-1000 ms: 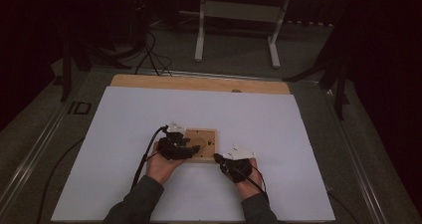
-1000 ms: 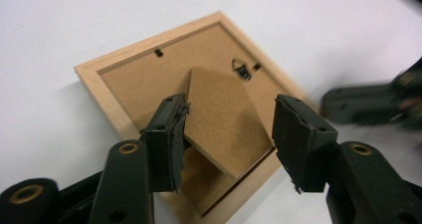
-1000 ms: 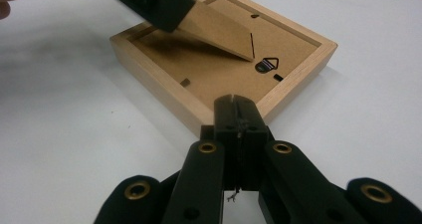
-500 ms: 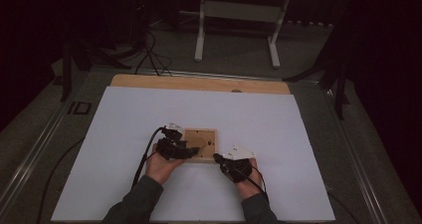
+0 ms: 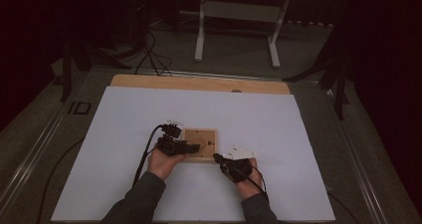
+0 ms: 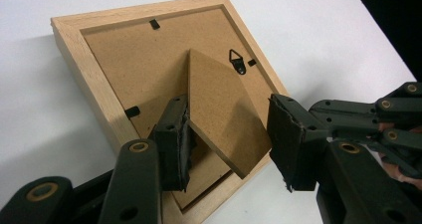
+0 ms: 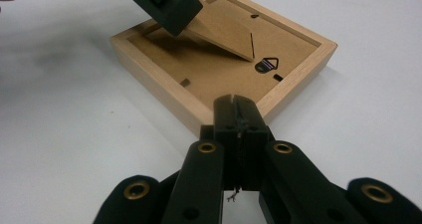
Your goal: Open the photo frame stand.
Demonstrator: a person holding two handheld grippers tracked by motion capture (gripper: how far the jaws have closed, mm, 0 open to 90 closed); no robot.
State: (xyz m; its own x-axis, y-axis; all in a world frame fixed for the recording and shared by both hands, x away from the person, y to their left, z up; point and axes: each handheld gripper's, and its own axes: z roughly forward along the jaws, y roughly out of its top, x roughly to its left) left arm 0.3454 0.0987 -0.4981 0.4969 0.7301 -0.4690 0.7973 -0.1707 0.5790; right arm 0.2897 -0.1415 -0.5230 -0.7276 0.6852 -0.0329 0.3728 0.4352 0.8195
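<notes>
- The picture frame (image 5: 200, 144) lies face down on the white sheet (image 5: 124, 114), between both hands.
- Left gripper (image 6: 229, 144): jaws spread, just been closing around the raised stand flap (image 6: 219, 109), one pad touching.
- Right gripper (image 7: 238, 115): jaws pressed together, empty, against the frame's edge.

- The high view is dim; the room around the white tabletop (image 5: 124, 134) falls to near black.
- Both gripper views are brighter and evenly lit.
- The picture frame (image 6: 149, 74) casts soft shadows.
- Near jaws look slightly soft.
</notes>
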